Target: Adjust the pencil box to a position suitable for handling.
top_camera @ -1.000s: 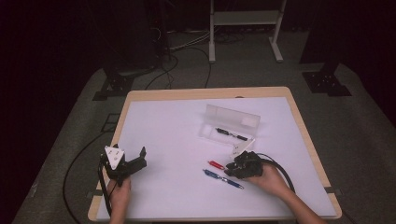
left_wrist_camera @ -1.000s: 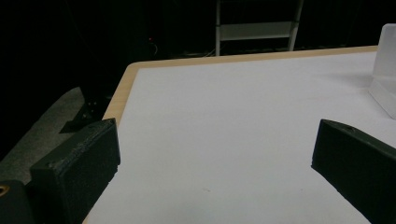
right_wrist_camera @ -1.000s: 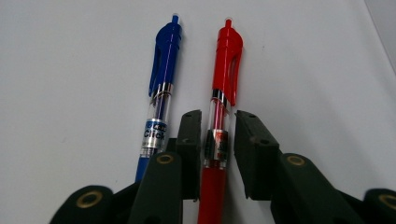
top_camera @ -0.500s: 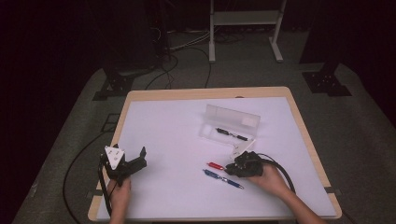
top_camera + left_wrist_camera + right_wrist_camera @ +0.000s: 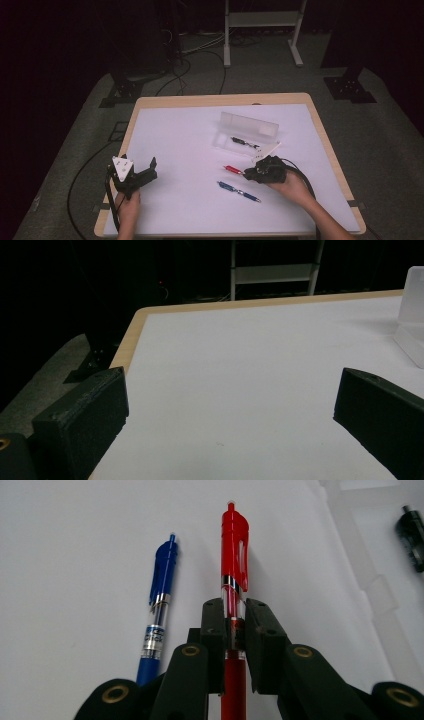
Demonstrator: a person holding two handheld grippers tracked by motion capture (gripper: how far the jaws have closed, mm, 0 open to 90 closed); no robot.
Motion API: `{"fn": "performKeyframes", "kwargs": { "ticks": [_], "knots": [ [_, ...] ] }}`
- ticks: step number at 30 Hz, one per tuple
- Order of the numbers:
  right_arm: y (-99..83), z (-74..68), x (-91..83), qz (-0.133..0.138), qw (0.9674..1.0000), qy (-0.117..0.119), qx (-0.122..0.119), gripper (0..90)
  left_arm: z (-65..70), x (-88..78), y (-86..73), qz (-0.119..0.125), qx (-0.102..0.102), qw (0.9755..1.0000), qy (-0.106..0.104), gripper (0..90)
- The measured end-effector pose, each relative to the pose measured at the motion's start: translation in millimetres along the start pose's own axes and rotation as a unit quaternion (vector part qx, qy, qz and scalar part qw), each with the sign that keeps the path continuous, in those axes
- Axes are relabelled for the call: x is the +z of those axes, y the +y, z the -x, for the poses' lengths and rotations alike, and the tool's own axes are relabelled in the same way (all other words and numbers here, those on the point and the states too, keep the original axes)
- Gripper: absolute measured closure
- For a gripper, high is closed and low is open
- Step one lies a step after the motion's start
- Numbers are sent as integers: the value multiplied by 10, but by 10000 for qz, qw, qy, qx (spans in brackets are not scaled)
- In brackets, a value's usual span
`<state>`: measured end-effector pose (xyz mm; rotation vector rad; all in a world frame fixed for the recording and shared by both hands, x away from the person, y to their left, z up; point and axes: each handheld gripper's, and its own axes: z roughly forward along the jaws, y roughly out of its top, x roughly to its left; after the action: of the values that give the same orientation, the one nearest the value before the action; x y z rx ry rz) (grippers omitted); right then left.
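our right tongs (image 5: 234, 630) have just closed and now pinch the red pen (image 5: 234, 555) mid-barrel, low on the white tabletop (image 5: 190, 150). the blue pen (image 5: 160, 605) lies just beside it at nine o'clock. our left tongs (image 5: 142, 170) rest spread, well apart. the clear case (image 5: 247, 131) sits farther off at twelve o'clock.

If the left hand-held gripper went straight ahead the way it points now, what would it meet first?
Probably nothing: ahead of the left hand-held gripper lies bare white table up to the far edge. The clear case sits off to the right, likely outside its line.
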<state>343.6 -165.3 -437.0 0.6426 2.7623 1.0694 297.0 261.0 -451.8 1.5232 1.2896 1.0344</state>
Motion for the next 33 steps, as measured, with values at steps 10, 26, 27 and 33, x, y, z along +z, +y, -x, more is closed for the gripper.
{"fn": "performKeyframes", "kwargs": {
  "ticks": [10,26,27,33],
  "knots": [
    [165,136,-137,163,9998,-135,26,785,-6,-3,1,0,-3,10000,9,3],
    [375,436,-217,186,9992,-346,102,785,-8,-2,3,18,-16,10000,3,3],
    [401,460,-218,176,9991,-369,108,786,-9,-2,2,16,-14,10000,8,4],
    [461,548,-203,135,9990,-401,113,785,-10,-1,2,19,-22,10000,-4,3]
  ]
}}
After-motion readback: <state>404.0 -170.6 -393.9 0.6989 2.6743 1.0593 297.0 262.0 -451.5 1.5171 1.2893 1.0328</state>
